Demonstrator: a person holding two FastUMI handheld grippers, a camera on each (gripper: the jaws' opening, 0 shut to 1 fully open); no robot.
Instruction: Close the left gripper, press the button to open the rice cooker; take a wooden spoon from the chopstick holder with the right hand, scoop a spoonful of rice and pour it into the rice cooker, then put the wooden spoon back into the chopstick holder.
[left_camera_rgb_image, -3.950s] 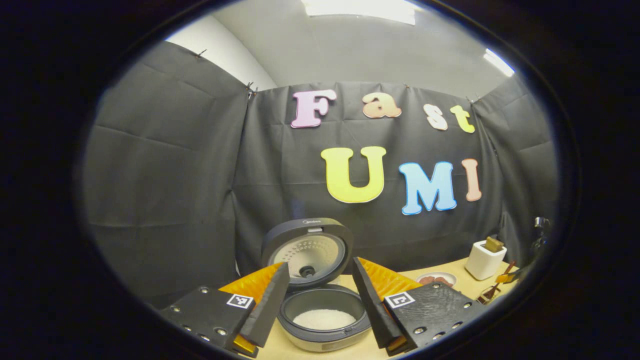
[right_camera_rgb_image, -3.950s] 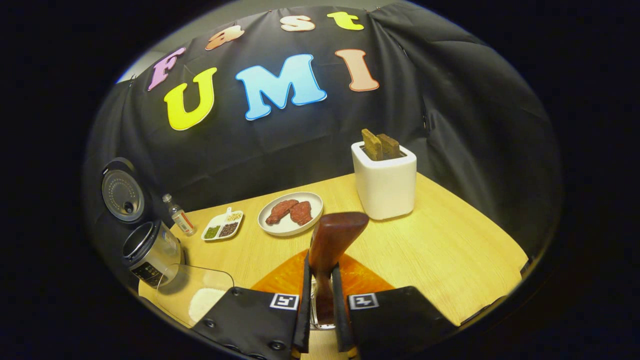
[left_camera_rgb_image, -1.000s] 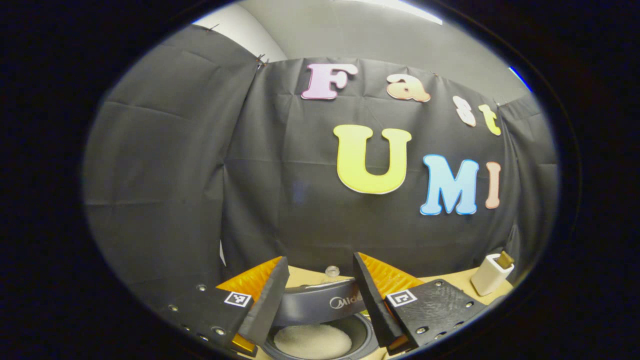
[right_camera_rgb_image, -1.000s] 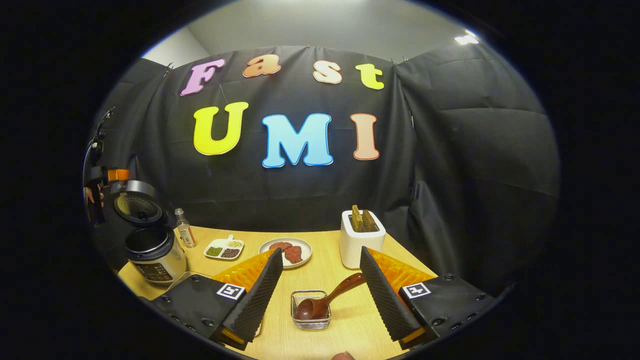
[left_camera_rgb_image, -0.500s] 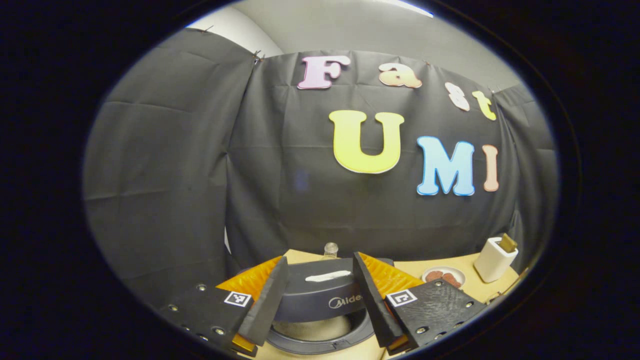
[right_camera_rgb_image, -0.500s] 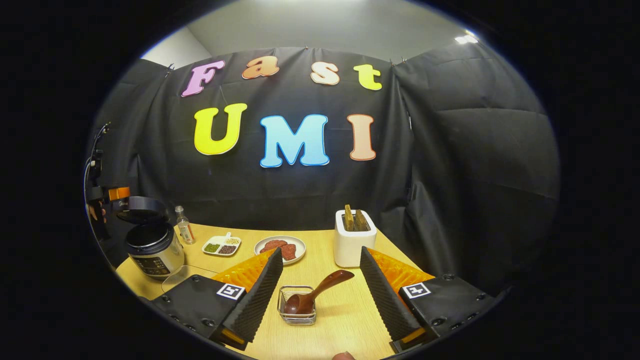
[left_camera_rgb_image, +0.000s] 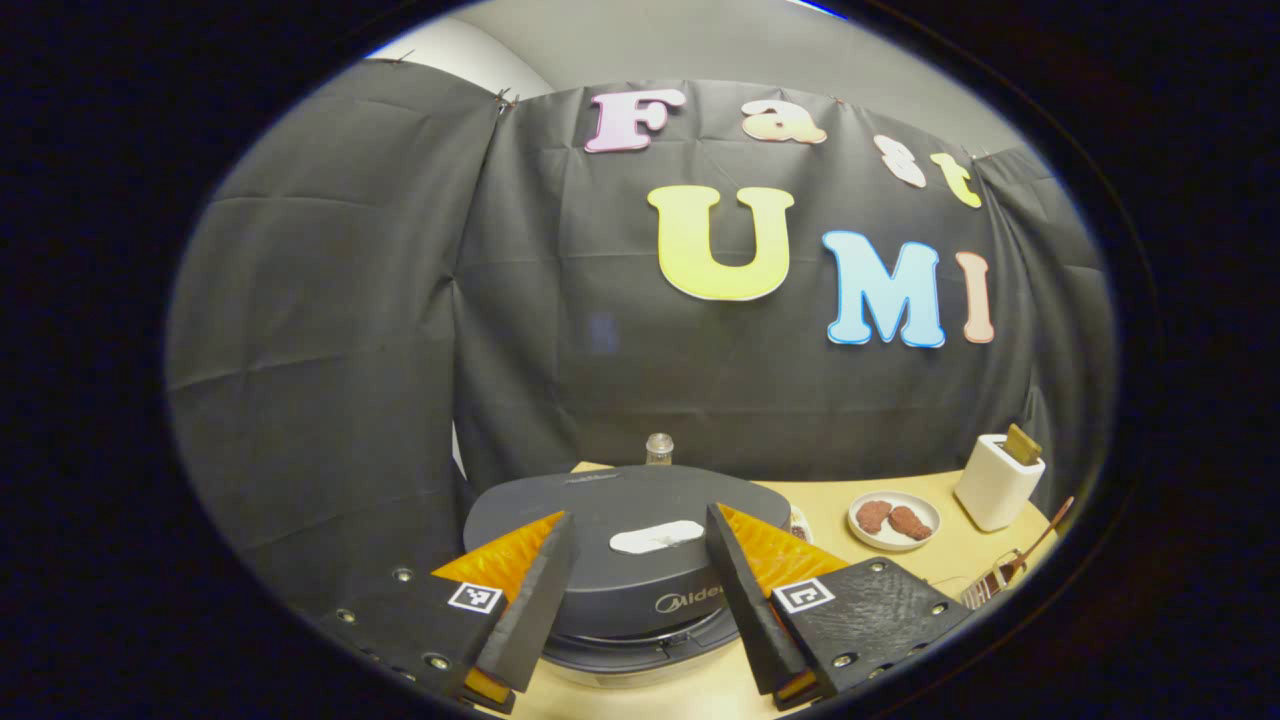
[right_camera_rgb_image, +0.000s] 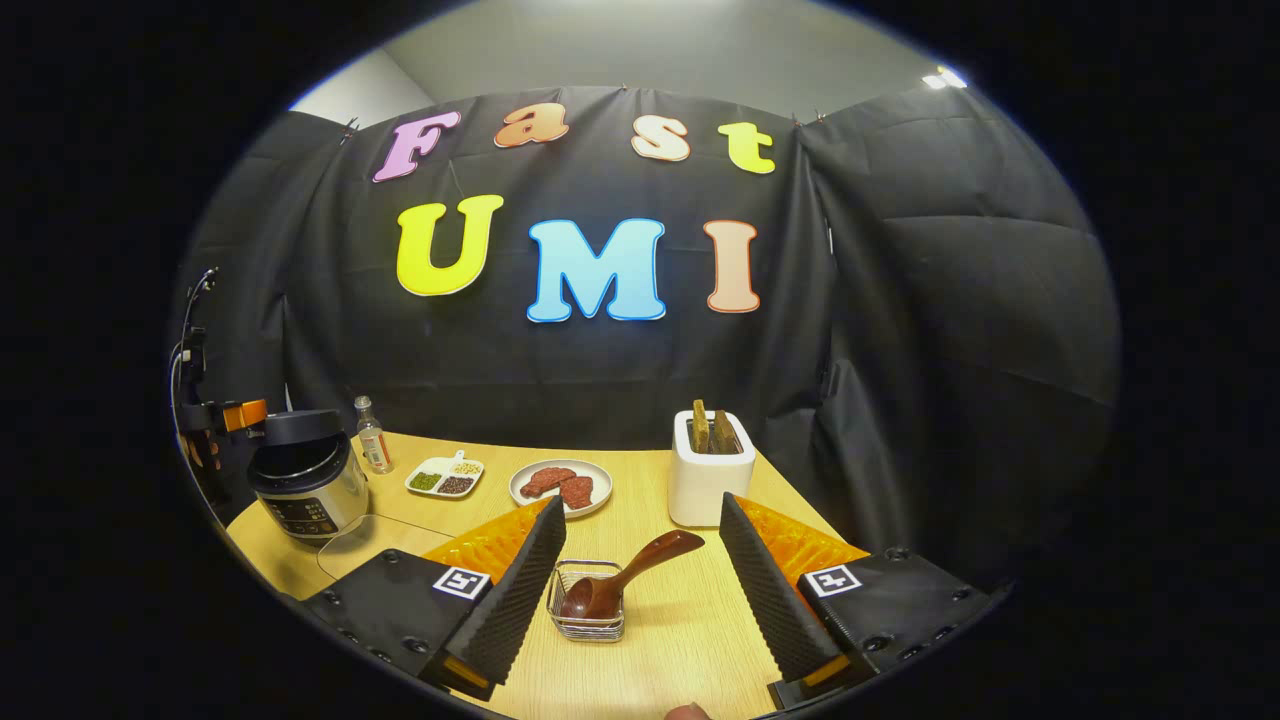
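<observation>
The rice cooker (left_camera_rgb_image: 620, 590) has its dark lid down, with the pale button (left_camera_rgb_image: 657, 538) on top. My left gripper (left_camera_rgb_image: 638, 516) is open just above the lid, one finger on each side of the button. In the right gripper view the cooker (right_camera_rgb_image: 305, 480) stands far left with the left gripper (right_camera_rgb_image: 215, 418) beside it. The wooden spoon (right_camera_rgb_image: 630, 568) rests bowl-down in the wire chopstick holder (right_camera_rgb_image: 587, 608), its handle leaning right. My right gripper (right_camera_rgb_image: 641, 503) stands open behind and above it, holding nothing.
A white toaster (right_camera_rgb_image: 708, 480) with bread, a plate of meat (right_camera_rgb_image: 560, 483), a divided dish (right_camera_rgb_image: 445, 478) and a small bottle (right_camera_rgb_image: 373, 448) stand along the back of the wooden table (right_camera_rgb_image: 670, 650). A clear container (right_camera_rgb_image: 365, 545) sits in front of the cooker.
The cooker's lid has swung down from open to shut under my left gripper. My right gripper, shut on the spoon handle four seconds ago, has let go and pulled back a little.
</observation>
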